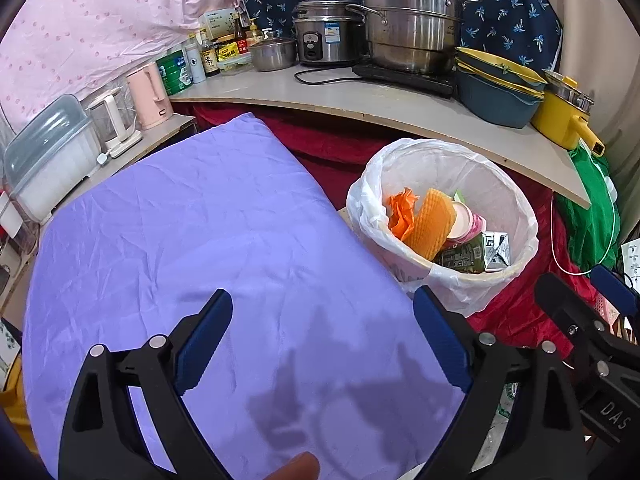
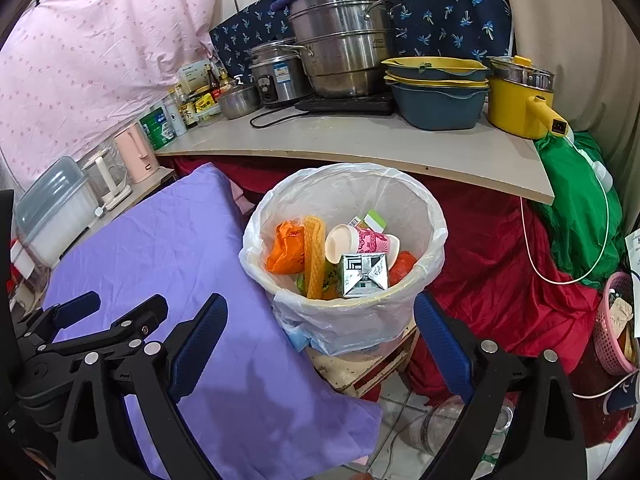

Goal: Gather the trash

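Observation:
A white-lined trash bin (image 1: 516, 204) (image 2: 424, 208) stands to the right of a table covered in purple cloth (image 1: 192, 240) (image 2: 168, 248). In it lie an orange wrapper (image 2: 286, 252), a yellow waffle-like piece (image 2: 314, 260), a pink paper cup (image 2: 360, 242) and a green drink carton (image 2: 364, 274). My left gripper (image 1: 324, 340) is open and empty above the purple cloth. My right gripper (image 2: 320, 344) is open and empty, in front of and above the bin. The left gripper also shows at the lower left of the right wrist view (image 2: 108, 320).
A counter (image 2: 360, 144) behind the bin holds steel pots (image 2: 340, 36), a rice cooker (image 2: 276, 76), stacked blue-yellow basins (image 2: 436, 92), a yellow pot (image 2: 520, 100) and bottles. Red cloth (image 2: 500, 256) hangs below it. A pink basket (image 2: 612, 340) stands at right, a kettle (image 1: 148, 96) at left.

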Demonstrator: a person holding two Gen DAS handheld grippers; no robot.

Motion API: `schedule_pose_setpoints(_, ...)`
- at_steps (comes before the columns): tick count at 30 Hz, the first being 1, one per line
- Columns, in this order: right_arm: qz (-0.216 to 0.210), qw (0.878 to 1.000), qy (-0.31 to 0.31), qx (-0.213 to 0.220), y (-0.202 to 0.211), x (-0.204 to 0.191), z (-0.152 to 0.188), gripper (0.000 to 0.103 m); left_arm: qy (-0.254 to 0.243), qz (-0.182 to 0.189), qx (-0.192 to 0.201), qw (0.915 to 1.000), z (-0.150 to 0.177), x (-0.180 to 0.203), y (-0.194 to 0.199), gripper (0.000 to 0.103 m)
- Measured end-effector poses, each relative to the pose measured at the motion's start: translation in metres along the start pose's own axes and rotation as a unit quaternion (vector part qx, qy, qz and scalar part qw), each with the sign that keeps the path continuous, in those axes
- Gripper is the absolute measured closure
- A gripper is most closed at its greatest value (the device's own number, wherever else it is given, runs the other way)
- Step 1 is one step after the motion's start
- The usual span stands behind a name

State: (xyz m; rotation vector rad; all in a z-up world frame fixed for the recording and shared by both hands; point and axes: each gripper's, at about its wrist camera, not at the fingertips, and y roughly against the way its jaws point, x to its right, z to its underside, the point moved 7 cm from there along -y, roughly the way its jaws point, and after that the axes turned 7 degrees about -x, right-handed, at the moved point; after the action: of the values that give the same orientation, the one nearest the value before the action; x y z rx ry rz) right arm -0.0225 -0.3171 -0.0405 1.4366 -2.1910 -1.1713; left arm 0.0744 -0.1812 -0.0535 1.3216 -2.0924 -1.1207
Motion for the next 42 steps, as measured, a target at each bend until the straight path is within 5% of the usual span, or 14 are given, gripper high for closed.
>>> schedule_pose_setpoints(42, 0.010, 1.000, 0.008, -0.010, -0.005, 0.004, 0.013, 0.013, 0.023, -0.016, -0.001, 0.9996, 0.011, -0.009, -0.003, 0.015)
